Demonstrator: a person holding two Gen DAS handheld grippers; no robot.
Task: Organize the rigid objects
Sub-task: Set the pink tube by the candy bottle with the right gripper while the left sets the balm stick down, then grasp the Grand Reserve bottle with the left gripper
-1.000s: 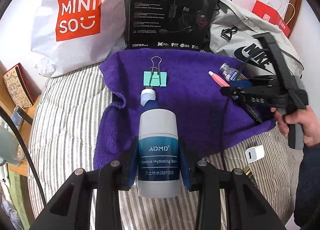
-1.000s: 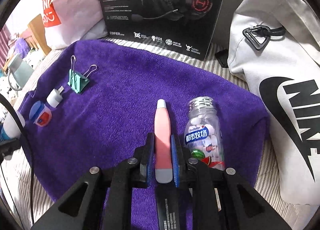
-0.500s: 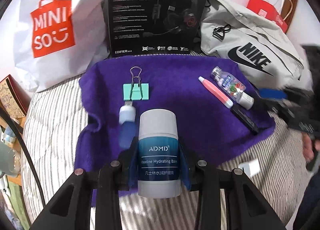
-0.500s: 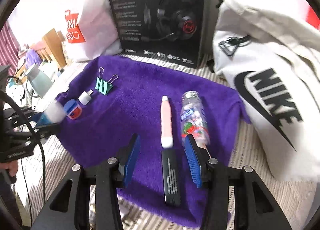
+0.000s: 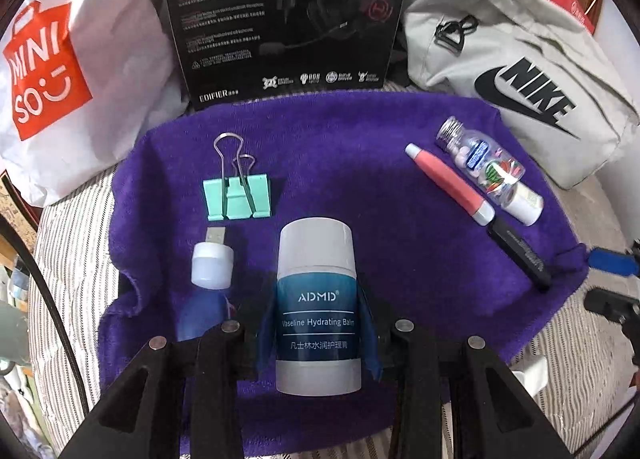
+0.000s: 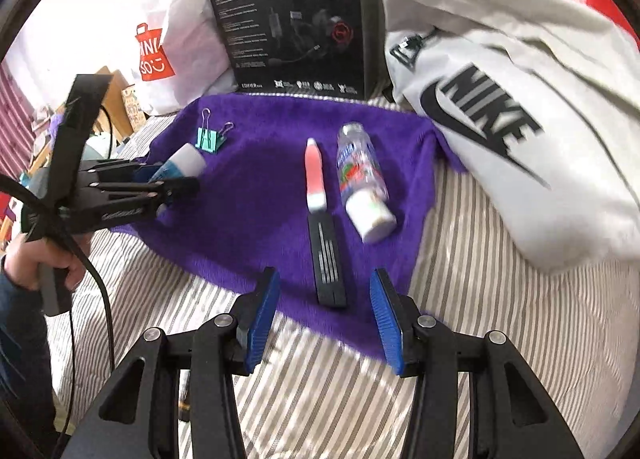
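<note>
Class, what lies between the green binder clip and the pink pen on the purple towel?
Only bare purple towel separates binder clip and pink pen, in both views.

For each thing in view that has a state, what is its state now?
left gripper: shut on the balm stick
balm stick: held above the purple towel
right gripper: open, holding nothing
pink pen: lying on the towel, capped
candy bottle: lying beside the pen, cap on
binder clip: lying flat

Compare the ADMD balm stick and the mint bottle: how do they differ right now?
The balm stick is opaque white with a teal label; the mint bottle is clear, showing its contents. The balm stick is clamped in the left gripper; the mint bottle lies loose on the purple towel beside the pink pen. Both are cylindrical.
</note>
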